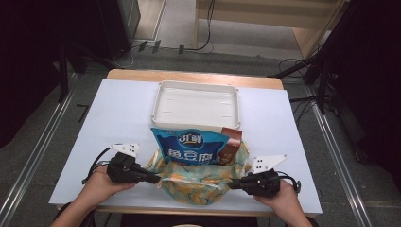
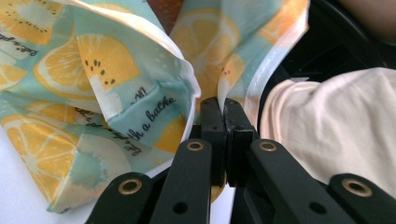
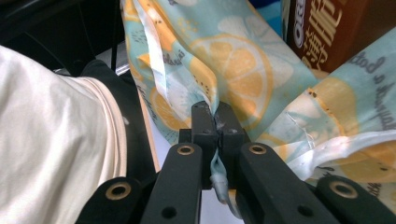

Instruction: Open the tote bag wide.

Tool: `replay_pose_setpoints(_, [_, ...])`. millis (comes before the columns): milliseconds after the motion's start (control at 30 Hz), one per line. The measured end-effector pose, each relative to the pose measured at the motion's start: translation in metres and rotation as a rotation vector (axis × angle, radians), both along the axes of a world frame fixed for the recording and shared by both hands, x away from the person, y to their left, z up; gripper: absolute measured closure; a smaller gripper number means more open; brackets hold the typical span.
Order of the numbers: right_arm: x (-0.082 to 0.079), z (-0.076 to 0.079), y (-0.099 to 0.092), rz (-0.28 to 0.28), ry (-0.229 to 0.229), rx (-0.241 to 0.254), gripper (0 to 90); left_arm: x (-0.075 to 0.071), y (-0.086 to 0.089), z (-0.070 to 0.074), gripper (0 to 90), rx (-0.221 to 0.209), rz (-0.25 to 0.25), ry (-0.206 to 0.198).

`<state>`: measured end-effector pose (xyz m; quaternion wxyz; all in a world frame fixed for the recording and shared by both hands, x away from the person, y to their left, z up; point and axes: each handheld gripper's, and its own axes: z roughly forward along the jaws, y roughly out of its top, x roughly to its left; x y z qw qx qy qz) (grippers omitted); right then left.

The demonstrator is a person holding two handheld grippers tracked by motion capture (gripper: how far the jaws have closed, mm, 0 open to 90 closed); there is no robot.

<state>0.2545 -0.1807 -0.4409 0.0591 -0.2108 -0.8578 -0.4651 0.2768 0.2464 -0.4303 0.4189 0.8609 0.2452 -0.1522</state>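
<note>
- At the near edge of the desk (image 1: 118,109), the left gripper (image 1: 153,179) has its jaws clenched on the left rim of the lemon-print cloth bag (image 1: 198,182) — keep that pinch firm so the thin fabric cannot slip.
- Midway, the blue snack pouch (image 1: 191,150) and brown box (image 1: 230,144) stand upright in the bag, just before the white tray (image 1: 158,106); I judge both rims should move level, or they tip.
- On the right, the right gripper (image 1: 234,183) grasps the opposite rim, jaws tight on fabric — match its height to the left.
</note>
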Motion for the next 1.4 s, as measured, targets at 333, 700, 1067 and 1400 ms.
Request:
replay_pose_setpoints(333, [-0.001,-0.007,0.007,0.036,0.022,-0.043,90.0,-0.007,-0.003,-0.003,90.0,0.004,-0.025,-0.008])
replay_pose_setpoints(700, [-0.002,-0.012,0.011,0.062,0.028,-0.072,90.0,-0.002,0.005,-0.015,89.8,-0.019,-0.002,0.03])
replay_pose_setpoints(1067, [-0.001,-0.021,0.021,0.115,0.022,-0.091,90.0,0.002,-0.006,-0.026,90.0,0.006,-0.029,-0.019])
replay_pose_setpoints(1400, [0.0,-0.03,0.029,0.124,0.0,-0.152,90.0,0.007,-0.005,-0.036,90.0,0.079,-0.003,0.0])
